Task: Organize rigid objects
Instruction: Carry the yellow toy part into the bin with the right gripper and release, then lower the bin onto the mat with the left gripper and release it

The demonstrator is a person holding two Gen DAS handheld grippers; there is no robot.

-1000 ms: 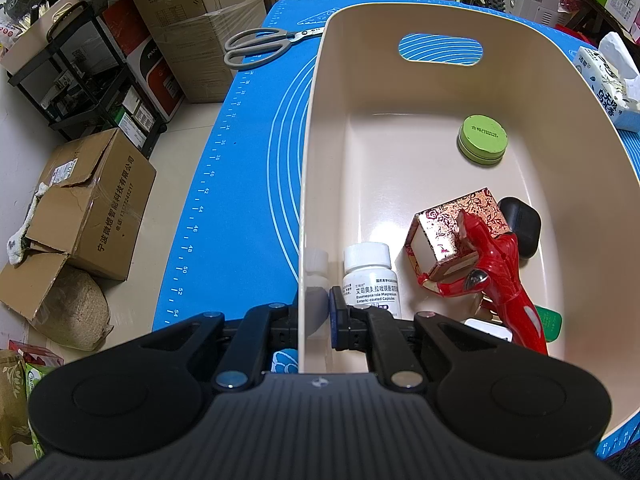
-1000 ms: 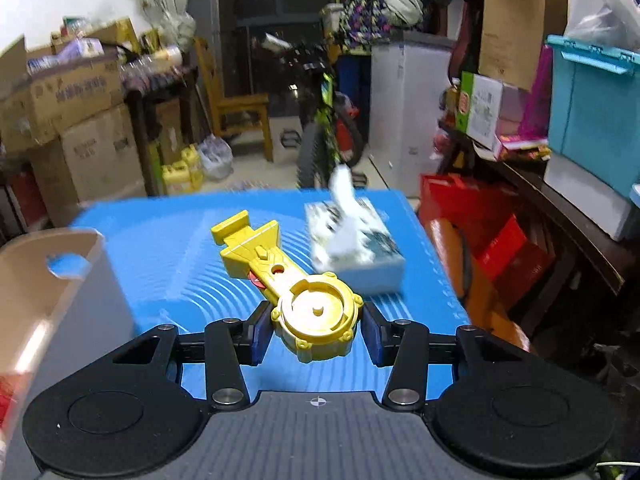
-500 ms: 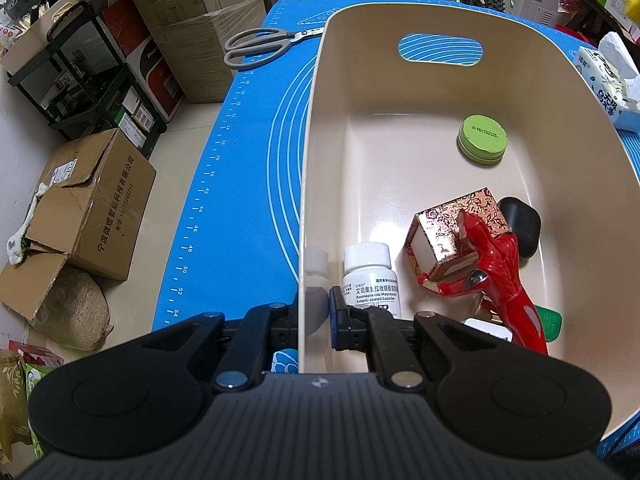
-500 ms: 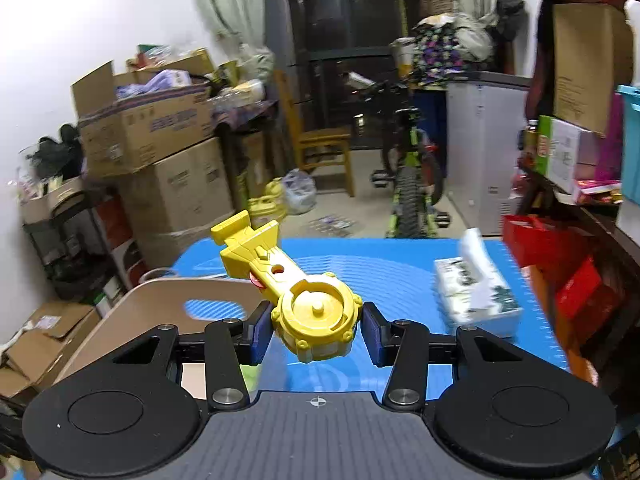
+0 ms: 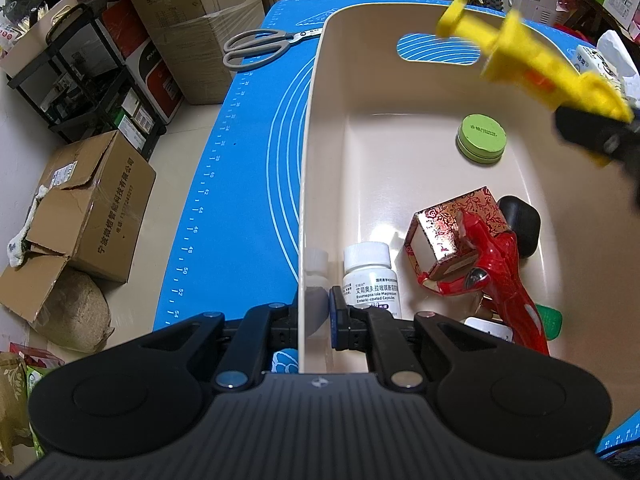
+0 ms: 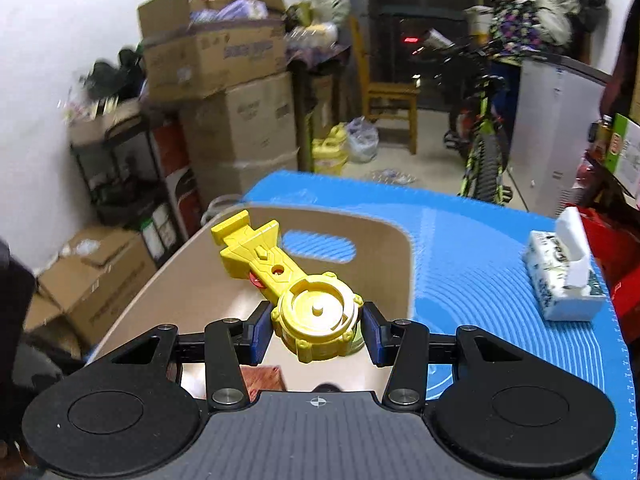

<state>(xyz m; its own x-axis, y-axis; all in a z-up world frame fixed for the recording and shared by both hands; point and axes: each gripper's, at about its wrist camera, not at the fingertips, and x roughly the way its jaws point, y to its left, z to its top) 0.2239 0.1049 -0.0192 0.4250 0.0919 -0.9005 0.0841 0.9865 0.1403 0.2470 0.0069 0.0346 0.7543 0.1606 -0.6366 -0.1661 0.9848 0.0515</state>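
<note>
Worktop (image 5: 248,168) under its blue mat carries the beige bin (image 5: 316,128), my landmark for everything else. I have the left tongs (image 5: 314,314) clamped shut on the bin's near-left wall, one pad outside and one inside. I have the right tongs (image 6: 318,326) closed on the round head of a yellow toy launcher (image 6: 308,312), its handle pointing away from me; the toy hangs above the bin's open top, toward the far end with the handle cutout. From the left wrist camera the same toy (image 5: 532,72) shows blurred over the bin's far-right corner. On the mat beyond the bin's right side stands a tissue box (image 6: 560,276). Beyond the bin's far-left corner lie grey scissors (image 5: 256,46). Inside the bin, near my clamped pads, a red toy car (image 5: 496,280) leans on a patterned red-and-gold box (image 5: 452,232); a white pill bottle (image 5: 370,280) stands beside them, and a green round tin (image 5: 480,140) sits farther in.
</note>
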